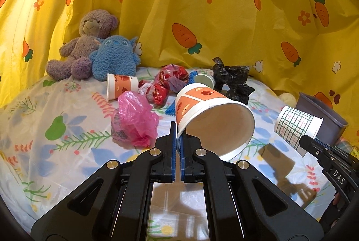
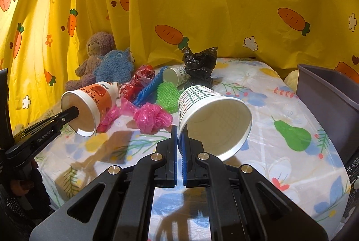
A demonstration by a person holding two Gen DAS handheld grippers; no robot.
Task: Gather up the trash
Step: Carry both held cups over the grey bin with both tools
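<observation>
My left gripper (image 1: 178, 135) pinches the rim of an orange paper cup (image 1: 208, 115), lifted on its side above the floral sheet (image 1: 67, 133); my right gripper (image 2: 180, 140) clamps a grid-patterned cup (image 2: 211, 115) the same way, near the grey bin (image 2: 325, 93). Crumpled bags (image 2: 152, 117) lie behind.

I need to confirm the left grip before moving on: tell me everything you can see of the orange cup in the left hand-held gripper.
The orange cup looks like paper: an orange wall printed with red fruit shapes, a white band and rolled rim, plain white and empty inside. It lies tilted on its side in the air, mouth toward the camera, base away. The left hand-held gripper is shut on its rim, one blue pad inside and one outside. Nothing else touches it; the pink bag lies on the cloth beside it.
</observation>
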